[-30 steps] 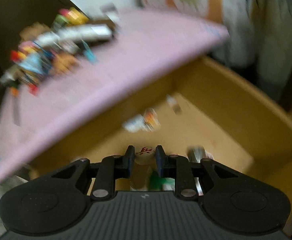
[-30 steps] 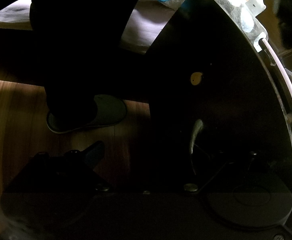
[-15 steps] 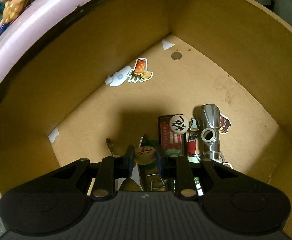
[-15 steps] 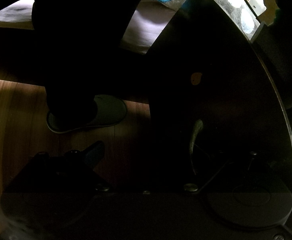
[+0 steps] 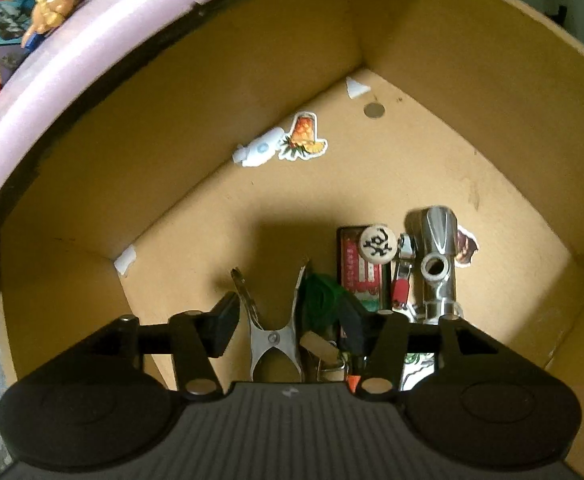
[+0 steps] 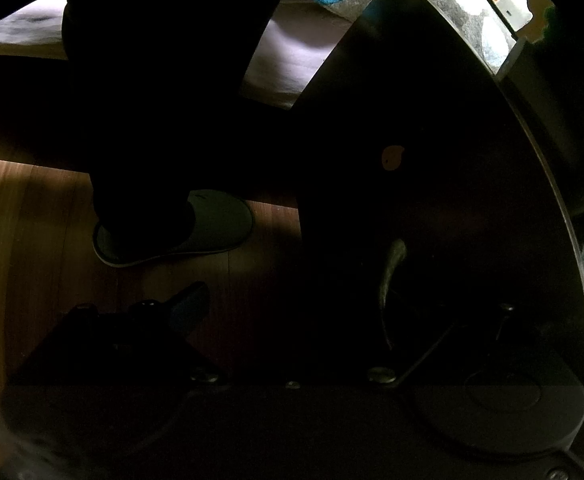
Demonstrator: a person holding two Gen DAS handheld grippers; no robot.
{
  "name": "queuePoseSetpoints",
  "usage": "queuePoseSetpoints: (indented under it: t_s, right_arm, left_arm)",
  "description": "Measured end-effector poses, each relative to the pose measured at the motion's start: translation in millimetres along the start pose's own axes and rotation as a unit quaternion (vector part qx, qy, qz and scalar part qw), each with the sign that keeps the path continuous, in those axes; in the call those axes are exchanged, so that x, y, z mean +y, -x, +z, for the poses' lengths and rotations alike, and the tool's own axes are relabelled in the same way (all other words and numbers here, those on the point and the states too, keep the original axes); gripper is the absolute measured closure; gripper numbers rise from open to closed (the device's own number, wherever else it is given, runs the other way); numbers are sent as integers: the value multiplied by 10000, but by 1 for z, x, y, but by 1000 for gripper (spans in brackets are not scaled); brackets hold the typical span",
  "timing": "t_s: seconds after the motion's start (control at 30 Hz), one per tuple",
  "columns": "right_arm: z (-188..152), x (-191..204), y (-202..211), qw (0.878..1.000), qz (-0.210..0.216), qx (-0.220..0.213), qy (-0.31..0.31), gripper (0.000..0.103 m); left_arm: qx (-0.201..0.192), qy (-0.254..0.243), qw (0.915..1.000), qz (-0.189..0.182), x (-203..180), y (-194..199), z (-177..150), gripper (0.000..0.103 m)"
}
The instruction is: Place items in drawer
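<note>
The left gripper [image 5: 290, 316] hangs inside the open drawer [image 5: 472, 80], pointing steeply down at its floor. Its jaws have just been opening and now stand apart, the pads pressing on nothing. Between them lie a metal clip [image 5: 270, 328] with its two prongs spread toward the back of the drawer, and beside it a tuft of green thread [image 5: 322, 294] with a small tan piece [image 5: 318, 346] below; whether that piece is the round token cannot be told. Just right of the right finger lie a red patterned card [image 5: 358, 276], a white round token [image 5: 377, 243] with a black character resting on the card's top edge, a small nail clipper [image 5: 403, 276] with a red part, and a shiny chrome valve [image 5: 436, 264] that partly covers a sticker [image 5: 467, 246]. Farther back on the drawer floor are a white sticker [image 5: 258, 152] and an orange one [image 5: 304, 138] touching each other, and near the back corner a small round metal disc [image 5: 373, 110]. Above the drawer's back wall curves the pink surface [image 5: 72, 64], with a cluster of small toys [image 5: 24, 12] on it.

The right gripper [image 6: 292, 308] is in deep shadow: one finger [image 6: 190, 304] shows against the wooden floor [image 6: 20, 240], the other is lost against a dark panel [image 6: 432, 200], so I cannot tell how its jaws stand. A person's slipper [image 6: 196, 228] rests on the floor ahead.
</note>
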State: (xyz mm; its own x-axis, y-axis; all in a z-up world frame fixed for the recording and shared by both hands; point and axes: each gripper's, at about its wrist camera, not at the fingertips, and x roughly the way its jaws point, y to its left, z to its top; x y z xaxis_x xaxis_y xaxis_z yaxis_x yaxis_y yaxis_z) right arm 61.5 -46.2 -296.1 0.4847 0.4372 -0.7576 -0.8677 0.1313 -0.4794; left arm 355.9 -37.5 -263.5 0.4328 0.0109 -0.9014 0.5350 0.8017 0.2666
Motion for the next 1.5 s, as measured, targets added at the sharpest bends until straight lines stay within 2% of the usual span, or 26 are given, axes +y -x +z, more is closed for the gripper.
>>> queuePoseSetpoints:
  t_s: [0.3,0.5,0.67,0.8,1.07,1.23,1.5]
  right_arm:
    - [1,0,-1,10000,-2,10,3,8]
    - [1,0,-1,10000,-9,8,7,8]
    - [0,0,-1,10000,-16,6,7,8]
    - [0,0,-1,10000,-15,1,6,8]
    - [1,1,1,10000,-28,8,-18,8]
    - [0,2,1,10000,-34,-10,-2,8]
    - [-1,2,2,10000,-47,-30,12,8]
  left_arm:
    - [-110,187,9998,-1,9,22,6,49]
    - [-858,588,9943,-234,24,79,8,49]
    - [-1552,818,9845,-62,40,125,19,50]
    - [-1955,964,9759,79,52,142,35,50]
    - [-2528,1137,9600,396,73,150,71,50]
    - [-2724,1417,9506,465,90,146,88,50]
    - [-2797,1481,9463,657,107,129,105,50]
